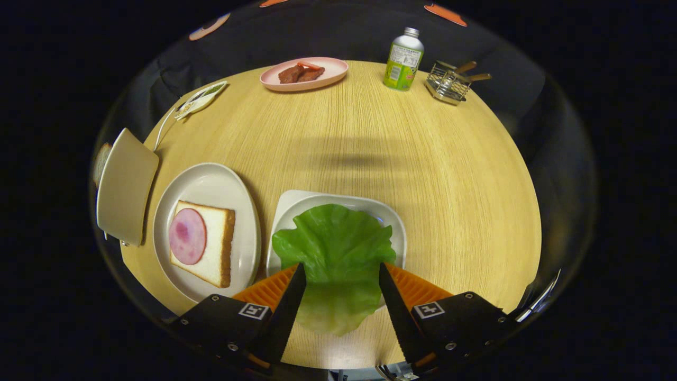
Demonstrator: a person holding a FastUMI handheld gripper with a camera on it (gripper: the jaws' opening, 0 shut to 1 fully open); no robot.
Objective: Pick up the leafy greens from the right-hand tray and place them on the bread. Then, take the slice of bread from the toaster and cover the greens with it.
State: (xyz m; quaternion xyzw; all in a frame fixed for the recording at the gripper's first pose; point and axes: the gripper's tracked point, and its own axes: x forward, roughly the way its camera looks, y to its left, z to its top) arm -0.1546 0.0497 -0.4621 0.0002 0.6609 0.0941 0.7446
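Lettuce leaf [336,254] hides most of its tray [288,203]; hand-held gripper [341,271] spread around it.

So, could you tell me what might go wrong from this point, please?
The tongs stand open astride the lettuce leaf, which hangs over the edge of its white tray; a shallow pinch may tear it or drag it off. The bread slice with ham sits close by, so a wide swing could nudge its plate.
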